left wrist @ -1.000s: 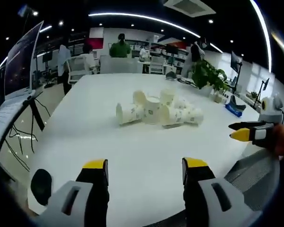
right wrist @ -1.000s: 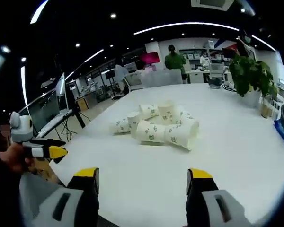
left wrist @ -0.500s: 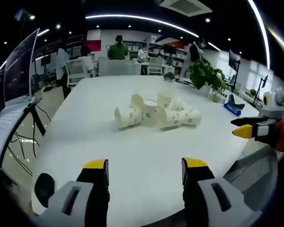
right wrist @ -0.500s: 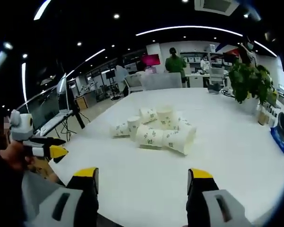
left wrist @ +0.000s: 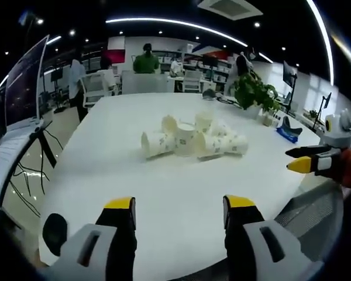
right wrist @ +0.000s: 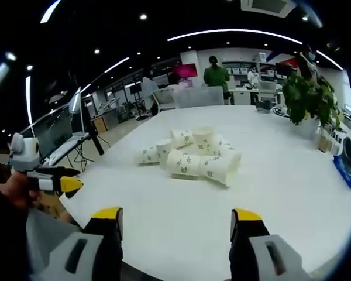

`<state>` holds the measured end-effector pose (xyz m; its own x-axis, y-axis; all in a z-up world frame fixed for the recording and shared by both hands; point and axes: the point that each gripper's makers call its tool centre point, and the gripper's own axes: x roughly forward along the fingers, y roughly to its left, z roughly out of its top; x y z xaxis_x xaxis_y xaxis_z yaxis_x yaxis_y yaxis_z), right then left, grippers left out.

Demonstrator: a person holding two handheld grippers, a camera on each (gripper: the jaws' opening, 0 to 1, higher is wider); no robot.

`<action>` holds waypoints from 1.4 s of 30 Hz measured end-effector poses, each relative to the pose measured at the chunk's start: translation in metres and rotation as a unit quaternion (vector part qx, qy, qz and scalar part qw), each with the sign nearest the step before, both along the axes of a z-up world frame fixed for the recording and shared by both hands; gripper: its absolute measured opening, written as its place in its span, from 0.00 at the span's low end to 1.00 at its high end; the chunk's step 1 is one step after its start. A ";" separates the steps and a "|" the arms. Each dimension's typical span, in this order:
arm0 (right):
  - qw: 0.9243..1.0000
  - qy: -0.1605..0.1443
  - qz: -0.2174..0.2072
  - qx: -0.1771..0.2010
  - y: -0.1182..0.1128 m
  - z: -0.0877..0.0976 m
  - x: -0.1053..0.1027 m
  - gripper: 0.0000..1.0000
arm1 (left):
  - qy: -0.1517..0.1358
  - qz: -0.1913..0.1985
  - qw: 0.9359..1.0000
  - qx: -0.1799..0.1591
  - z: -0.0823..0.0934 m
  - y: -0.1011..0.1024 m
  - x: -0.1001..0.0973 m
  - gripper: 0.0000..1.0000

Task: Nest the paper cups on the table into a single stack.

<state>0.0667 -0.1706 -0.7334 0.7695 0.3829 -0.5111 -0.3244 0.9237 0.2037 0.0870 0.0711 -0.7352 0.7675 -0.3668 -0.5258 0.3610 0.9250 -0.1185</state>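
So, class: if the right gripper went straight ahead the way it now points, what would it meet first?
Probably the nearest tipped paper cups in the cluster on the white table. The right gripper, jaws apart, aims roughly at them over bare tabletop; depth is unclear.

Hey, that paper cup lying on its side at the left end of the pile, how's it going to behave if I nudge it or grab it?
The cup lies on its side on the smooth white table, so a nudge would probably roll it in a curve. It looks like thin, empty paper: likely very light, and a hard squeeze may crush it. It lies against the other cups, so pushing it could shift them.
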 end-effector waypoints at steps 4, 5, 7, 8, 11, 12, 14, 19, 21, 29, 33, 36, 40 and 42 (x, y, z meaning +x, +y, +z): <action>1.000 0.004 -0.001 -0.001 -0.001 -0.002 -0.001 0.74 | 0.000 -0.003 1.000 0.002 0.000 -0.001 0.001 0.59; 1.000 0.005 -0.002 -0.001 -0.002 -0.002 -0.001 0.74 | -0.001 -0.004 1.000 0.002 0.000 0.000 0.001 0.59; 1.000 0.005 -0.005 0.001 -0.003 -0.002 -0.001 0.74 | -0.002 -0.005 1.000 0.003 0.000 -0.001 0.001 0.59; 1.000 0.004 -0.005 0.001 -0.003 -0.002 -0.001 0.74 | -0.002 -0.006 1.000 0.003 0.001 -0.001 0.001 0.59; 1.000 0.003 -0.007 0.003 -0.005 -0.001 0.000 0.74 | -0.003 -0.004 1.000 0.002 0.000 0.000 0.003 0.59; 1.000 0.003 -0.006 0.002 -0.004 -0.001 0.000 0.74 | -0.006 -0.004 1.000 0.000 0.001 0.001 0.004 0.59; 1.000 0.003 -0.006 0.002 -0.004 -0.001 0.000 0.74 | -0.007 -0.004 1.000 0.000 0.002 -0.001 0.003 0.58; 1.000 0.004 -0.003 0.002 -0.002 0.000 0.000 0.73 | -0.005 -0.004 1.000 -0.001 0.003 -0.002 0.001 0.58; 1.000 0.004 0.000 -0.001 -0.001 -0.001 -0.001 0.73 | -0.005 -0.002 1.000 -0.001 0.004 -0.001 0.001 0.58; 1.000 0.008 0.011 -0.003 0.004 -0.001 -0.001 0.71 | -0.006 0.000 1.000 -0.003 0.004 -0.001 -0.001 0.58; 1.000 0.008 0.015 -0.003 0.004 -0.003 0.001 0.71 | -0.008 0.000 1.000 -0.002 0.005 -0.001 -0.002 0.58; 1.000 0.007 0.017 -0.003 0.007 -0.001 0.003 0.71 | -0.008 0.002 1.000 -0.003 0.004 0.000 -0.003 0.58; 1.000 0.007 0.027 -0.006 0.010 0.000 0.006 0.71 | -0.008 0.008 1.000 -0.004 0.004 0.003 -0.006 0.57; 0.999 0.007 0.033 -0.009 0.012 -0.001 0.008 0.71 | -0.008 0.010 1.000 -0.006 0.003 0.004 -0.006 0.57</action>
<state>0.0746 -0.1586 -0.7340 0.7357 0.4225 -0.5294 -0.3812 0.9043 0.1920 0.0808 0.0752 -0.7320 0.7829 -0.3575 -0.5092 0.3438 0.9307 -0.1248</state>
